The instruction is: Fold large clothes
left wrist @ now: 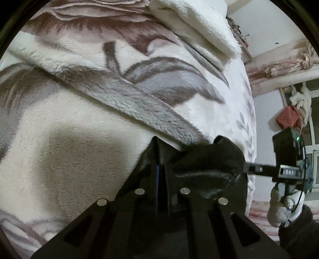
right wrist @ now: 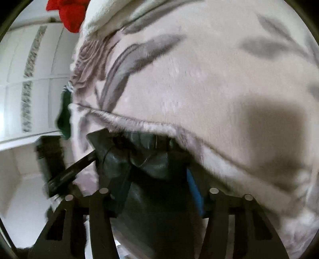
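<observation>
A black leather garment lies bunched on a cream fleece blanket with grey and mauve flowers. My left gripper is shut on a fold of it, and only a thin blue sliver of pad shows between the jaws. From the right, my right gripper reaches into the same bunch, carried by a white-gloved hand. In the right wrist view the garment fills the space inside my right gripper. Its blue pad presses against the leather, and the other fingertip is hidden under the cloth.
The blanket has a raised folded edge running across just beyond the garment. A white fleece bundle lies at the far side. A white wardrobe, a red item and a dark green item stand beside the bed.
</observation>
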### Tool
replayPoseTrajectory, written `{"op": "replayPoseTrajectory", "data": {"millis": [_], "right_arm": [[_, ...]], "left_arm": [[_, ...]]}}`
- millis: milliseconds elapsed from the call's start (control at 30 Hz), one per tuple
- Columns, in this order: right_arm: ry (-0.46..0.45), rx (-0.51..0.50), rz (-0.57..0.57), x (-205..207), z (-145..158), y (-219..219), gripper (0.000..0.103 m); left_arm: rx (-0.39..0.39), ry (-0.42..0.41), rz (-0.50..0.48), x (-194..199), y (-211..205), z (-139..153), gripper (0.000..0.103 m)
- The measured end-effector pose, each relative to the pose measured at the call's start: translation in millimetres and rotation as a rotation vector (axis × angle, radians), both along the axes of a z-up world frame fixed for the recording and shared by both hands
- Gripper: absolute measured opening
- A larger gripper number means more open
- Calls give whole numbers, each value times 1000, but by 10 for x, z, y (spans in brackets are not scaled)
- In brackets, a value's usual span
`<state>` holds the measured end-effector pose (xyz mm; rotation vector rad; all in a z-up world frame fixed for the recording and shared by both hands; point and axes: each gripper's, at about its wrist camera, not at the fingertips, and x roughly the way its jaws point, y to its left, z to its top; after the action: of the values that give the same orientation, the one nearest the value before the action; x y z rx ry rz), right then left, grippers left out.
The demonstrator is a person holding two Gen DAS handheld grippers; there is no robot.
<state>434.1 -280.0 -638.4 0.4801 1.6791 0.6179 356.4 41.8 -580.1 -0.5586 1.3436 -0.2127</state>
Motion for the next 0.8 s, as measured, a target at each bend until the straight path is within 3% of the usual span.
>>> {"op": "replayPoseTrajectory", "data": {"millis": [100,167,267,300,333,367,433,500,633,700,800], "right_arm": [[-22,-74,27,55,-40,119,48],[5,-47,25,71,-17,86,52],[67,33,-14,6,84,-136,67],[79,41,-21,-67,111,-210,84],[85,50,-24,-147,124,-289,90],[94,64,-24,-241,114,-332,90],[148,86,1,-458,-5,-373,90],[209,104,42,-660,-223,-346,90],[330,263,52,-829,-630,-145,90],[334,315,73,-804,-713,43,92],[310,301,129,-768,-705,270,92]], "left_arm": [[-37,5,44,-56,101,-15,7],[-41,1,84,-156,189,117,8],[-79,-19,170,-425,316,333,10],[-111,-27,208,-568,371,391,11],[-144,-26,264,-771,427,438,19],[-163,-19,312,-966,463,462,40],[-181,3,395,-1405,472,473,65],[-189,42,473,-1839,421,422,67],[-270,73,622,-2404,280,252,66],[-291,78,657,-2527,181,222,66],[-296,47,686,-2579,100,208,67]]}}
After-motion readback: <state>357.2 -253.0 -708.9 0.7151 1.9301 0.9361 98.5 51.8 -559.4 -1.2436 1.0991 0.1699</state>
